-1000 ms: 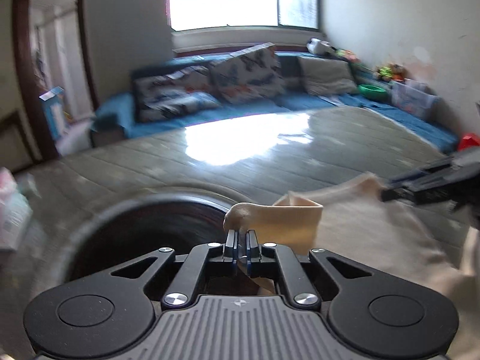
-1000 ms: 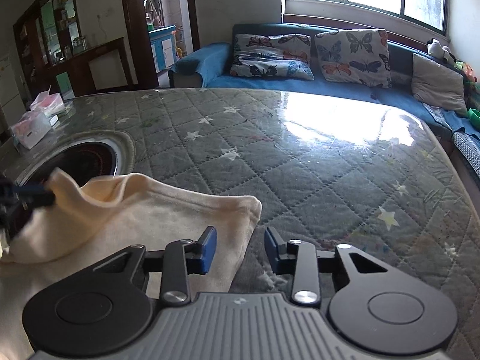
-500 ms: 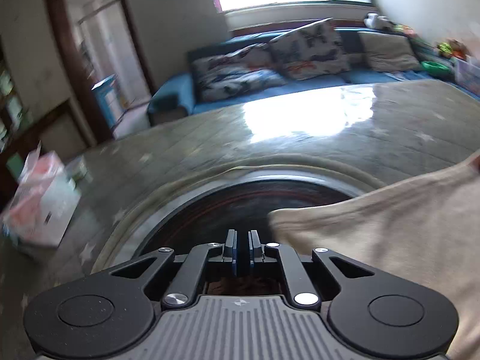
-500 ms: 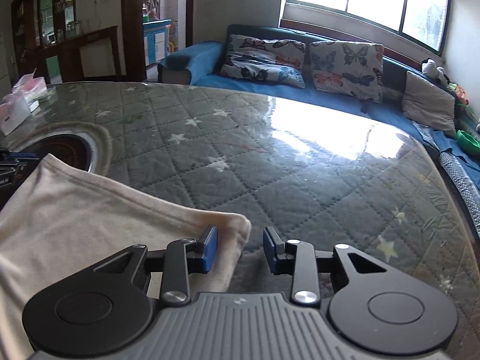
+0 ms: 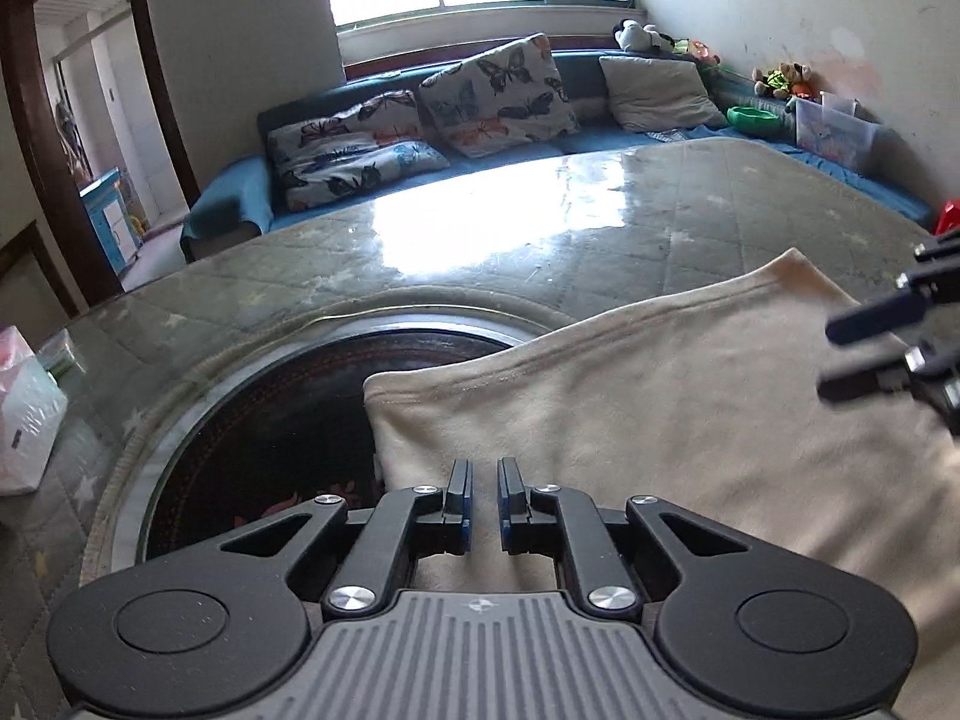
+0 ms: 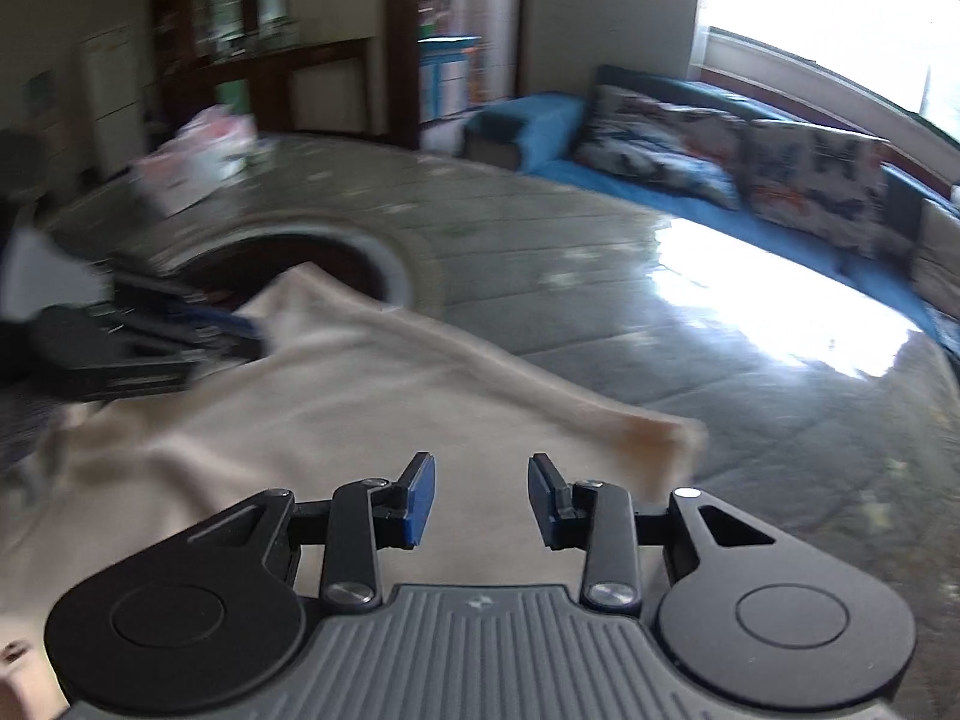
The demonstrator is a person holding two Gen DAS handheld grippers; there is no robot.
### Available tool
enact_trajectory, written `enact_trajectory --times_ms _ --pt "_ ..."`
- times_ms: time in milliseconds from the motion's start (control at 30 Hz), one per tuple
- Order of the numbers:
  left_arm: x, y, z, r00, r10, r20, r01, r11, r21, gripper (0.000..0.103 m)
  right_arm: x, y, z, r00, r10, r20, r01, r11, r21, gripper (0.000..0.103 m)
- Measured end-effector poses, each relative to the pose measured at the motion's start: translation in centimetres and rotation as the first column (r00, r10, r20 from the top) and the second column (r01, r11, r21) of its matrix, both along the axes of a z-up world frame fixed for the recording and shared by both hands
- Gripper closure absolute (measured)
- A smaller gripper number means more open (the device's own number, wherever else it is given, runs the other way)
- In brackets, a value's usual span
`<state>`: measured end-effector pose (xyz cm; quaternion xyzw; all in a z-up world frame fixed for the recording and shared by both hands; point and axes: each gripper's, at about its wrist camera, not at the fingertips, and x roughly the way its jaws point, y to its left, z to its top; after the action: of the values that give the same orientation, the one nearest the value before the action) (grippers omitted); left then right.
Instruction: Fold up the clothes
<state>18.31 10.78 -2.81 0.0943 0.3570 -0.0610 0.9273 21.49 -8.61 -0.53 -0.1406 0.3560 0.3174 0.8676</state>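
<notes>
A cream cloth [image 5: 660, 408] lies spread on the quilted, glass-topped table [image 5: 480, 252], its left edge over a round dark inset [image 5: 270, 420]. My left gripper [image 5: 483, 468] hangs just above the cloth's near left edge, all but shut, with only a narrow slit between its pads and no cloth in them. My right gripper [image 6: 480, 468] stands open over the middle of the cloth [image 6: 360, 408], nothing between its fingers. The right gripper [image 5: 864, 348] shows at the right edge of the left wrist view. The left gripper [image 6: 240, 330] appears blurred at the left of the right wrist view.
Tissue packs [image 5: 24, 420] sit at the table's left edge. A blue sofa [image 5: 600, 138] with butterfly cushions runs along the far side under the window. Toys and a green bowl [image 5: 756, 117] lie at the far right.
The left gripper let go of the raised cloth corner, and the cloth now lies flat. It then sank toward the cloth's edge. The right gripper swung left over the cloth and rolled.
</notes>
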Motion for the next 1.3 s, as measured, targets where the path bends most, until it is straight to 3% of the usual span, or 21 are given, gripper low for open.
enact_trajectory --times_ms 367,567,733,933,1133,1200,1267,1300 --pt "-0.3 -0.3 0.4 0.999 0.032 0.01 -0.032 0.999 0.036 0.092 -8.0 3.2 -0.7 0.975 0.218 -0.042 -0.219 0.976 -0.015 0.065" --pt "-1.1 -3.2 1.8 0.998 -0.059 0.035 0.059 0.998 -0.012 0.091 -12.7 3.0 -0.5 0.95 0.309 -0.035 -0.31 0.95 -0.042 0.062" --pt "-0.3 -5.4 0.7 0.993 -0.115 -0.02 0.114 0.993 -0.032 0.091 -14.8 2.7 0.2 0.939 0.34 -0.054 -0.341 0.94 -0.021 0.062" --pt "-0.4 -5.5 0.4 0.993 -0.119 -0.018 0.118 0.993 -0.028 0.09 -17.1 1.6 2.3 0.914 0.405 -0.032 -0.405 0.914 -0.008 0.062" --pt "-0.6 -5.5 0.7 0.992 -0.124 -0.018 0.123 0.992 -0.038 0.089 -18.5 2.7 1.3 0.898 0.44 -0.019 -0.44 0.897 -0.041 0.064" --pt "-0.7 -5.5 0.9 0.991 -0.131 -0.015 0.131 0.991 -0.042 0.085 -18.3 2.9 1.0 0.899 0.437 -0.03 -0.437 0.899 -0.031 0.069" --pt "-0.8 -5.6 0.9 0.99 -0.137 -0.016 0.136 0.99 -0.043 0.084 -18.2 3.1 0.7 0.9 0.435 -0.038 -0.436 0.9 -0.024 0.089" --pt "-0.7 -5.6 0.9 0.99 -0.138 -0.019 0.137 0.99 -0.041 0.084 -18.2 3.2 0.6 0.899 0.437 -0.043 -0.438 0.899 -0.02 0.094"
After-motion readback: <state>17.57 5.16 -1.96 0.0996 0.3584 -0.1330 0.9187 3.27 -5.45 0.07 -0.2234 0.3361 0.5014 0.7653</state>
